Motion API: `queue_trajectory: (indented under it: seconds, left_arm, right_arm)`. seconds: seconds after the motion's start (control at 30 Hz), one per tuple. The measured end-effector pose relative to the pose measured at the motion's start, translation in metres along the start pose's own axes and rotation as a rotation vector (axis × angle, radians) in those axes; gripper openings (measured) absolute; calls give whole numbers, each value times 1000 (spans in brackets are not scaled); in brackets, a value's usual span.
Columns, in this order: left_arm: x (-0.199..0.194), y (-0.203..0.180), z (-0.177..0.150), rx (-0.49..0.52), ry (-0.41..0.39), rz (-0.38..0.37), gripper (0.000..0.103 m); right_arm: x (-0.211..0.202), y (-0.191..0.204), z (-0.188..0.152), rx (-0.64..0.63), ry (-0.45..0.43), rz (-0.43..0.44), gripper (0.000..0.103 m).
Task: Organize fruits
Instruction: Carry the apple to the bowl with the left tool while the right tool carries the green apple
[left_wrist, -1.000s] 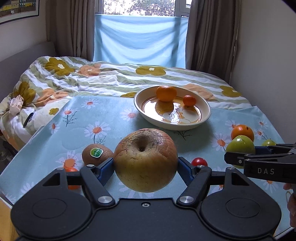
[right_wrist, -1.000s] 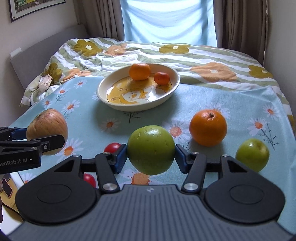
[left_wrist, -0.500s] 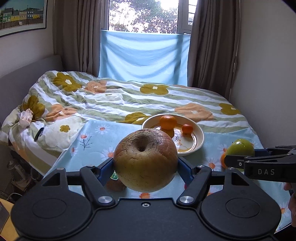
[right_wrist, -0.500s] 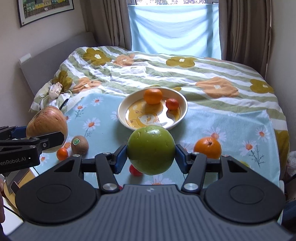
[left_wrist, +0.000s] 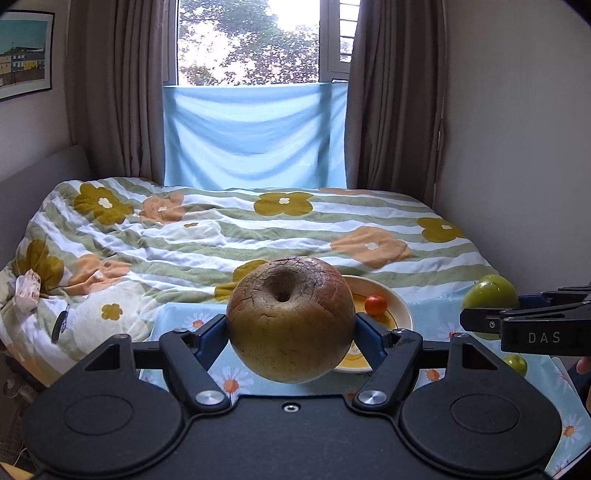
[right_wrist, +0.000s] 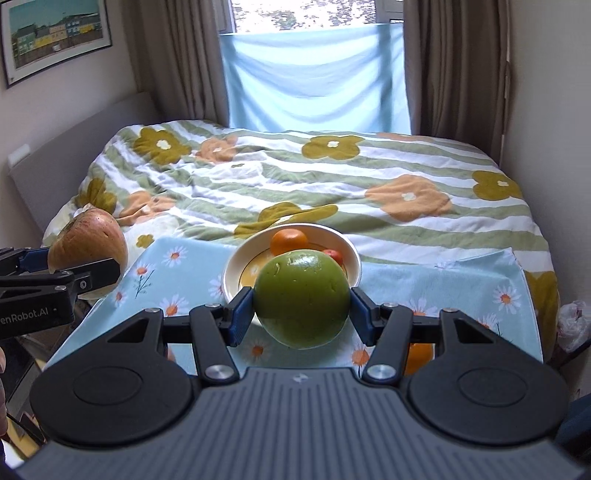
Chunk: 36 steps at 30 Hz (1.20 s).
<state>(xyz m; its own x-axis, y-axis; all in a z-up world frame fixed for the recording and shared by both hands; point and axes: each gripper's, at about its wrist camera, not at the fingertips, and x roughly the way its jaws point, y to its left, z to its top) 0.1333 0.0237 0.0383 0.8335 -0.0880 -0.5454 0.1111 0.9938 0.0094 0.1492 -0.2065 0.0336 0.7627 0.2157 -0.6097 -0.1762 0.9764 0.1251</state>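
Observation:
My left gripper (left_wrist: 291, 325) is shut on a large brown-yellow apple (left_wrist: 290, 319) and holds it high above the table. My right gripper (right_wrist: 302, 306) is shut on a green apple (right_wrist: 301, 298), also raised. Each held fruit shows in the other view: the green apple (left_wrist: 489, 295) at the right, the brown apple (right_wrist: 88, 243) at the left. A cream plate (right_wrist: 236, 266) on the daisy cloth holds an orange (right_wrist: 289, 240) and a small red-orange fruit (right_wrist: 334, 255). The plate (left_wrist: 400, 312) lies behind the brown apple in the left wrist view.
A light blue daisy tablecloth (right_wrist: 461, 284) covers the table in front of a bed with a flowered quilt (right_wrist: 295, 177). A small green fruit (left_wrist: 515, 363) and an orange (right_wrist: 419, 354) lie on the cloth. Walls stand close on both sides.
Both grippers have risen and pulled back with their apples. The plate and loose fruits now look smaller and lower, and most loose fruits are hidden behind the grippers.

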Motion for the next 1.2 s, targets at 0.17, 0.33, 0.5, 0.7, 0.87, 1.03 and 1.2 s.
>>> queue_trajectory:
  seconds: [0.17,0.33,0.5,0.7,0.87,1.03,1.2]
  left_arm:
    - [39,13,15,46,21,-72,77]
    - [84,19,23,91,55,-132,77]
    - [126,20,25,132,94,-175,77]
    - [172,12,21,190,137,-206,77]
    - [203,5,11,246,177,-218,77]
    - [222,-2,-1,298,213,-224,77]
    - [229,-11,-10,355,227,-238,77]
  right_arm:
    - [30,8,15,52,5,-60,70]
    - [65,11,25,102,5,-113,70]
    - [94,10,31,140,14,-163,70]
    - [123,2,31,182,39,-204,70]
    - [142,-2,27,200,68,-228,70]
    - [151,-4,21,216,89,-248,70]
    - [156,-9,17,229,104,-263,70]
